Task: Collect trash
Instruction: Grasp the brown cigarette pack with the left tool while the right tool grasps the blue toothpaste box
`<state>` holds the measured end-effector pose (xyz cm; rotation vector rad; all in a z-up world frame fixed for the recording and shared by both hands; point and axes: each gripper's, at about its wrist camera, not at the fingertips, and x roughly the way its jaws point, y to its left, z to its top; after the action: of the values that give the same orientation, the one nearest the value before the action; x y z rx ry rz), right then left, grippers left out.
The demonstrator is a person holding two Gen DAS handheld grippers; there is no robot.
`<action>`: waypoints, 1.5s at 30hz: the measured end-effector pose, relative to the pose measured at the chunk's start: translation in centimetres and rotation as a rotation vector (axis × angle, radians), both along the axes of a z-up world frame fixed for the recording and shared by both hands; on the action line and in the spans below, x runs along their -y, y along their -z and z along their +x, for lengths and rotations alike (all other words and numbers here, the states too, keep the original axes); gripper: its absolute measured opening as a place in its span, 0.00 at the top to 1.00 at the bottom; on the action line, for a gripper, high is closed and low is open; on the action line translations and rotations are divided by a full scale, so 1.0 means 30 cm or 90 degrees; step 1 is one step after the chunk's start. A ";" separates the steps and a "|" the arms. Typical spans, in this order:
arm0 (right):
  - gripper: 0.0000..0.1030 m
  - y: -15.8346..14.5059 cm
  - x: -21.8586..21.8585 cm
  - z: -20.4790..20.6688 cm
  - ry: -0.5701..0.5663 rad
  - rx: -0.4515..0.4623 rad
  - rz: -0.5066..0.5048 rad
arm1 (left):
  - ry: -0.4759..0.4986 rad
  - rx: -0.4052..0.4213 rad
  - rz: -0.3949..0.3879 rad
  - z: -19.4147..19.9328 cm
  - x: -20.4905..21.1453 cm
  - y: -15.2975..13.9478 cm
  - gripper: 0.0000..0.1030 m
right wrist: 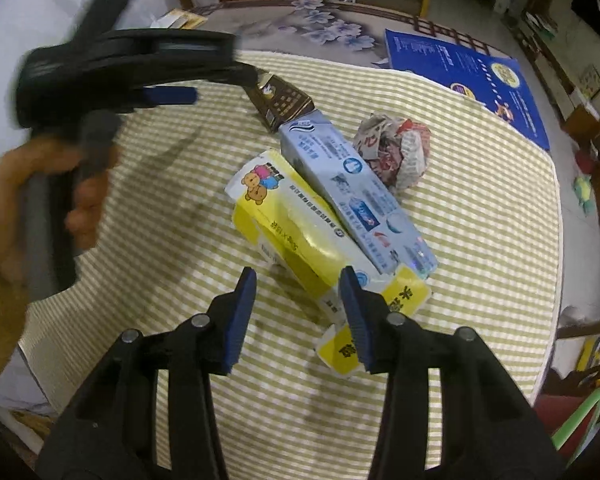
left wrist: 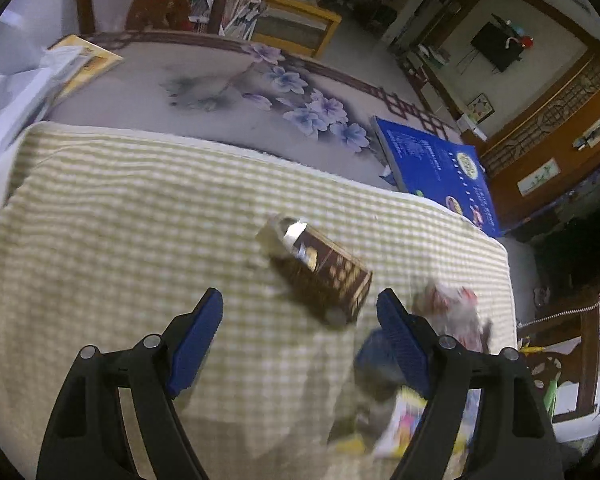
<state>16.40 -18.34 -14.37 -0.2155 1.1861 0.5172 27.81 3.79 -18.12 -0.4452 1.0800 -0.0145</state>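
1. Left wrist view: the left gripper (left wrist: pixel 300 312) is pointing down at a green-and-white checked cloth (left wrist: pixel 120 220) that is covering the surface (left wrist: pixel 204 80). Its jaws are standing wide apart, released, with nothing between the blue pads.
2. A brown box (left wrist: pixel 320 268) is lying on the cloth at frame centre, just above the gap between the jaws and not touching either pad. The picture is blurred here.
3. A crumpled paper ball (left wrist: pixel 452 304) is lying right of the right-hand pad, lower right of frame. Below it, blurred blue and yellow packaging is showing; details cannot be told.
4. A blue folder (left wrist: pixel 436 168) is lying at the cloth's upper right edge, on the flower-patterned surface.
5. Right wrist view: the right gripper (right wrist: pixel 298 308) is hanging over the near end of a yellow carton (right wrist: pixel 300 236) at lower centre. Its jaws are part-way open; the carton's end is lying between them, and whether the pads are pressing on it I cannot tell.
6. A pale blue box (right wrist: pixel 356 196) is lying across the yellow carton, touching it. The paper ball is sitting just right of it, the brown box just above it.
7. At upper left of this view, a hand (right wrist: pixel 28 200) is holding the left gripper, which is blurred.
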 end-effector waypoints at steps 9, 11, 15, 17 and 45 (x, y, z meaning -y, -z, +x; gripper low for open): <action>0.58 -0.043 0.068 0.076 0.035 0.033 0.007 | 0.027 -0.034 -0.042 0.073 0.023 0.102 0.94; 0.58 -0.036 0.093 0.118 0.056 0.030 0.010 | 0.028 -0.027 -0.032 0.046 0.016 0.090 0.95; 0.58 0.013 0.086 0.196 0.039 0.004 -0.011 | 0.031 -0.004 -0.024 -0.016 -0.002 0.052 0.95; 0.58 0.033 0.058 0.207 0.009 -0.014 -0.002 | 0.028 0.004 -0.026 -0.057 -0.013 0.029 0.95; 0.52 0.030 -0.034 0.109 -0.007 0.009 -0.004 | 0.018 0.021 -0.044 -0.235 -0.067 0.004 0.54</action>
<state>19.68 -17.31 -15.26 -0.2313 1.1742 0.5210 20.78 5.79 -18.25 -0.4906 1.0563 -0.0849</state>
